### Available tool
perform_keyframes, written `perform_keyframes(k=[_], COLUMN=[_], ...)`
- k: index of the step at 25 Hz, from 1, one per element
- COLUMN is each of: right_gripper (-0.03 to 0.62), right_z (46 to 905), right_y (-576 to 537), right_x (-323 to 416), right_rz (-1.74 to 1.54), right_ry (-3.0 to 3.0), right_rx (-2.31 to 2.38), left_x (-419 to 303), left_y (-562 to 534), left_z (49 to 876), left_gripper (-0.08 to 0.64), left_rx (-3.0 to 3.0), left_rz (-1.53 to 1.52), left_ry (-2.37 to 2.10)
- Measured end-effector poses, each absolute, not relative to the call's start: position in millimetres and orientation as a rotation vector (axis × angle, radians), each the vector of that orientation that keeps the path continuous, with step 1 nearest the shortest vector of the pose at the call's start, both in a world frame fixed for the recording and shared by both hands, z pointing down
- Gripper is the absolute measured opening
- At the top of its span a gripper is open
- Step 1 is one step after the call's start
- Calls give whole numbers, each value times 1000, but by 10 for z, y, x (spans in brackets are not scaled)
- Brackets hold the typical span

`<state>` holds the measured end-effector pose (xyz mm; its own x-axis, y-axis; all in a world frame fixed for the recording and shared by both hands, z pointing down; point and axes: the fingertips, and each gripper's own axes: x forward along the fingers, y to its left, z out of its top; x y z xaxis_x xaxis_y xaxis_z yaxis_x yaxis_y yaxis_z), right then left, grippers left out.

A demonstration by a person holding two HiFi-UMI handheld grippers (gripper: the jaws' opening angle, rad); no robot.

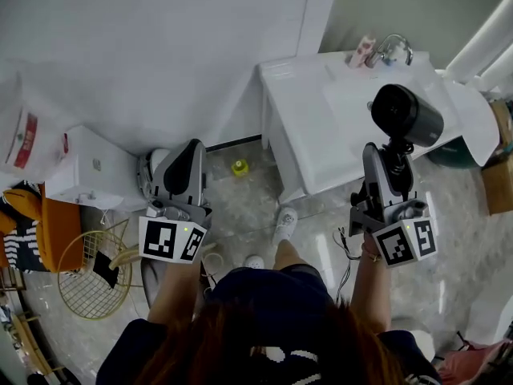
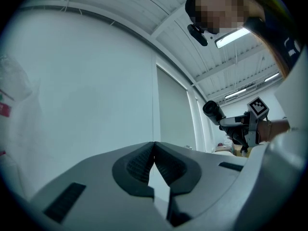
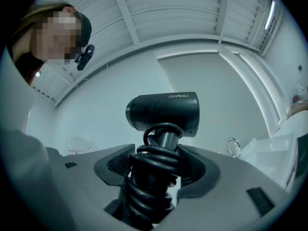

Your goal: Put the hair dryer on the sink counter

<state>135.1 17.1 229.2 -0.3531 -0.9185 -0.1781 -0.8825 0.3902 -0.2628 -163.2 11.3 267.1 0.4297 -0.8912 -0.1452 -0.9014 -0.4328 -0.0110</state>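
At far left we see a gold wire basket (image 1: 90, 275) on the marbled floor (image 1: 248, 207). Just above it in the head view, a white box (image 1: 88, 171) stands against the wall. Next comes our left gripper (image 1: 191, 152), raised and pointing at the bare wall. Its own view shows the ribbed pads (image 2: 137, 162) brought together at the tips with nothing between them (only a sliver of light shows lower down). A small yellow object (image 1: 240, 168) lies on the floor between that gripper and the white sink counter (image 1: 313, 127), which has a chrome faucet (image 1: 393, 48) at its back edge. Further right, our right gripper (image 1: 390, 157) stands upright with its jaws clamped on the handle of the black hair dryer (image 1: 406, 115). In the right gripper view the cord (image 3: 154, 170) is coiled round that handle. The pads press on the coils from both sides, so the jaws sit fairly wide. The dryer's barrel lies crosswise above the jaws. In the head view the dryer shows over the counter's right part, held in the gripper; we cannot tell how high above the surface.
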Motion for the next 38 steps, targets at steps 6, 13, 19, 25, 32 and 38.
perform_keyframes(k=[6,13,19,25,32,38], right_gripper=[290,290,290,290,290,290], right_z=[2216,2204,2202,2277,2397,2875], right_y=[-696,-1460,-1857,-2195,-2588,-2982], right_x=[1599,1852,1853,2013,2159,1910], right_rz=[-196,-212,-205,-192,-202,-308], right_ry=[2389,2419,2443,2388,2355,2471], right_rx=[-1535,-1490,-1490,-1611,-1736,-1768], left_x=[-1348,-1161,-1074,-901,-664,-630], left_y=[-592,-1193,-1569,-2190,-2871,-3324], left_z=[2583,2587,2604,2653,2735,2929], left_gripper=[18,18,18,18,18,18], left_rx=[-2556,-2515,-2533,-2614,-2726,-2798], left_rz=[173,191,164,170,172,151], left_ry=[1665,1740,1743,1634,1494,1439])
